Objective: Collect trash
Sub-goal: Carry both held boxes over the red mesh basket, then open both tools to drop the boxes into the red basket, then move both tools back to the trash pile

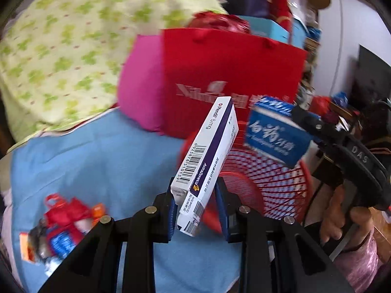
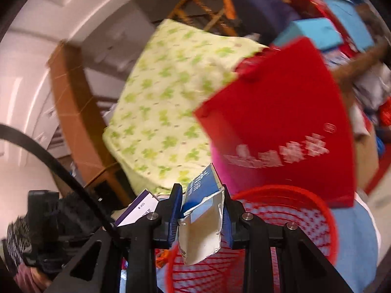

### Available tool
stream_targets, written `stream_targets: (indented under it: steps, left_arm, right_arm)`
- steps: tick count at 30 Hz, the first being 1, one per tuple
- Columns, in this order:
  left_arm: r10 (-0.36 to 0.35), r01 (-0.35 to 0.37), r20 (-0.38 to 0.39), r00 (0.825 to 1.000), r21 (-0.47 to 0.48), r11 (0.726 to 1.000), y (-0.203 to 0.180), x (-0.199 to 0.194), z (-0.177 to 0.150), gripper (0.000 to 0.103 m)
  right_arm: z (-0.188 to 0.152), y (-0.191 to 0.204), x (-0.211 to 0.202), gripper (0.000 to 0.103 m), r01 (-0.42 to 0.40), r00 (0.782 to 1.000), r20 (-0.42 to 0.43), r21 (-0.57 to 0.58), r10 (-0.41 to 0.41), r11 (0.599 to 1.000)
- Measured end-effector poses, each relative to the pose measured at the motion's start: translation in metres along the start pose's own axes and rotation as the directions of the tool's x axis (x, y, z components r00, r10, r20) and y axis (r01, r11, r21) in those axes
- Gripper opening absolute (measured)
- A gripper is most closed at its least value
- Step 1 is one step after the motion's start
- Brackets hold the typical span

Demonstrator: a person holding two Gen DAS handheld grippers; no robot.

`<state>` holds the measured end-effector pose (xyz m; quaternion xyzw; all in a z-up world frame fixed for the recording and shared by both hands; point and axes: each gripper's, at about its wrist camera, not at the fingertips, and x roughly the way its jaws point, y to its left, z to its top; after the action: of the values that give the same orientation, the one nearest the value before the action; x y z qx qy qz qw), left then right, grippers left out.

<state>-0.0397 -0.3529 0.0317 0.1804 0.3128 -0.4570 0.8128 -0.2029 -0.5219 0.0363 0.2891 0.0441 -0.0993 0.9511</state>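
A: Which step is in hand?

B: The carry to the bin, by the look of it. The left gripper [image 1: 196,216] has its fingers clamped on the lower end of a white medicine box [image 1: 207,161], which sticks up and away from them at a slant. The right gripper [image 2: 201,213] has its fingers clamped on a blue toothpaste box [image 2: 204,210], torn open at the near end.

A: And where is the bin?

B: The red mesh basket [image 1: 266,183] sits just beyond and to the right of the left fingers, and directly below and ahead of the right fingers. In the left view the toothpaste box already hangs over the basket's mouth.

A: So what does the next move call for?

B: Probably bringing each box over the opening and then parting the fingers to let it drop. The white box looks short of the rim, so it likely needs a little more travel to the right.

A: Any edges to mind?

B: A red paper bag [image 1: 232,73] stands just behind the basket, with a pink one [image 1: 141,85] beside it, so there is little room past the far rim. Both grippers converge on one opening and could bump. To the left of the left fingers the blue sheet [image 1: 97,158] lies open, with more wrappers [image 1: 61,227] on it, apparently still to collect.
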Motion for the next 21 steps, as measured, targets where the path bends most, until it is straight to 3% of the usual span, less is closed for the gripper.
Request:
stream_targets:
  steps: [2,4,5,6,7,13,17,21]
  left_arm:
    - [-0.019,0.019,-0.023,1.0,-0.009,1.0,-0.012,0.013,0.004,0.034]
    - [-0.044,0.042,-0.059,0.997,-0.036,0.998,-0.017,0.03,0.007,0.045]
    - [-0.036,0.033,-0.073,0.997,-0.046,0.998,-0.017,0.035,0.007,0.064]
    - [-0.02,0.016,-0.076,0.997,-0.056,0.998,-0.017,0.039,0.006,0.07]
    - [-0.014,0.01,-0.076,0.997,-0.062,0.998,-0.014,0.04,0.004,0.07]
    - [0.026,-0.03,-0.049,0.998,-0.08,0.996,0.009,0.015,-0.014,0.07]
    - [0.126,-0.127,-0.017,0.992,-0.105,0.986,0.039,-0.016,-0.041,0.07]
    - [0.253,-0.258,-0.048,0.966,-0.173,0.951,0.09,-0.047,-0.08,0.07]
  right_arm:
    - [-0.001,-0.014,-0.002,0.034,0.026,1.0,-0.011,0.017,-0.025,1.0]
    - [-0.001,-0.025,0.002,0.038,0.054,0.998,-0.036,0.033,-0.053,0.998]
    - [-0.001,-0.029,0.001,0.047,0.069,0.997,-0.046,0.037,-0.068,0.997]
    - [-0.003,-0.035,0.001,0.07,0.077,0.996,-0.049,0.037,-0.075,0.996]
    - [-0.005,-0.036,-0.001,0.082,0.088,0.995,-0.049,0.043,-0.086,0.995]
    - [-0.002,-0.019,0.004,0.082,0.044,0.999,-0.007,0.004,-0.044,0.999]
    - [-0.009,0.018,0.01,0.082,0.0,1.0,0.009,-0.105,0.001,0.994]
    - [-0.026,0.066,0.018,0.082,-0.103,0.994,0.013,-0.23,0.109,0.968]
